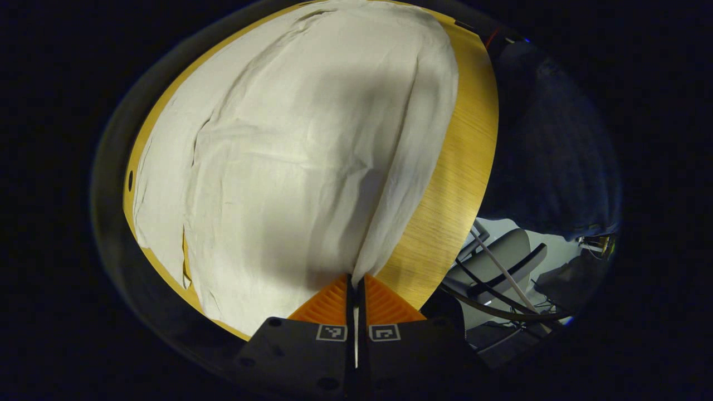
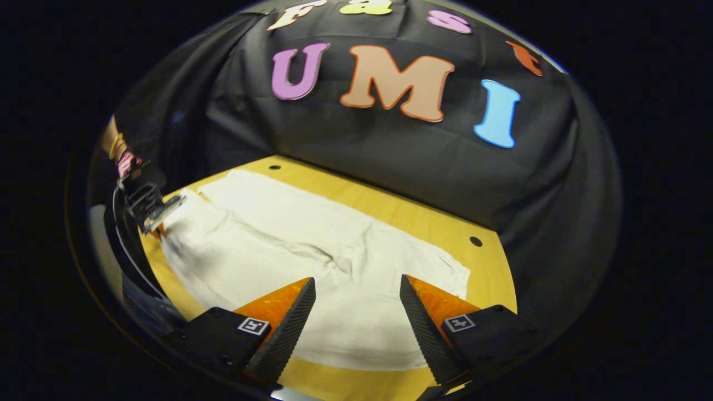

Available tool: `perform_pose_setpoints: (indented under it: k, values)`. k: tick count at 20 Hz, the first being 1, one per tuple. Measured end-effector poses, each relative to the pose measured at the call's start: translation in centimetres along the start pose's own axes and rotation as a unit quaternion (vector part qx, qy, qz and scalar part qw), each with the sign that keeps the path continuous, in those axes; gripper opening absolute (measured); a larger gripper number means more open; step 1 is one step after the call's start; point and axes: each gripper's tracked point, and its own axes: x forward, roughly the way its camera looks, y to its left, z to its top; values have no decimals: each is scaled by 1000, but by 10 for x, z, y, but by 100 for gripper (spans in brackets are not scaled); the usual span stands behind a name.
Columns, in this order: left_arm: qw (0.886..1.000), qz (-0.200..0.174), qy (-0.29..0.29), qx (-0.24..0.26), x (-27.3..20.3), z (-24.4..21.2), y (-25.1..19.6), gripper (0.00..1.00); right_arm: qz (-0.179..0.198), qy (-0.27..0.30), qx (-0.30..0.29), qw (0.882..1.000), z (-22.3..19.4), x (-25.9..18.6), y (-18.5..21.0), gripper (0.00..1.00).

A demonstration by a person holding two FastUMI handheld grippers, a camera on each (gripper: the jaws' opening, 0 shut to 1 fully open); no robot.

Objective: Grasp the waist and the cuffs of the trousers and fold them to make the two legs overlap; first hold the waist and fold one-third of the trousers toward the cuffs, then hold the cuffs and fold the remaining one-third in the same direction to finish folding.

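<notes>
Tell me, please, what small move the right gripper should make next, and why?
Probably lower the right gripper and close it on the near edge of the trousers. Its fingers stand open above the cloth, while the left gripper is already shut on a pinch of fabric at its end, so a matching hold seems needed before folding over the table.

Left gripper (image 1: 356, 284) with dark body, two square black-and-white markers, round screws, right gripper (image 2: 356, 312) with ridged fingers (image 2: 289, 328)

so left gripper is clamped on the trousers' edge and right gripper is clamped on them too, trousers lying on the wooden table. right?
Not quite. The right gripper is open: the right gripper view shows its fingers spread apart above the trousers, gripping nothing. The rest holds: the left gripper is shut on the cloth's edge, and the trousers lie on the wooden table.
</notes>
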Motion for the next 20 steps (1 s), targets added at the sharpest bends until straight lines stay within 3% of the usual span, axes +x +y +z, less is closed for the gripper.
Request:
perform_pose_setpoints:
  k: [3,5,10,13,20]
  values:
    - [1000,0,0,-2,0,0,0,0,68,53,-67,994,-39,0,8,98]
    - [1000,2,2,-2,0,0,0,0,105,96,-124,982,-68,0,8,98]
    - [1000,4,2,-3,0,0,0,0,198,211,-232,929,-142,-2,10,98]
    - [1000,2,3,-4,0,0,0,0,217,256,-262,905,-168,4,7,96]
    - [1000,3,8,-4,0,-1,0,0,247,300,-266,882,-182,14,10,94]
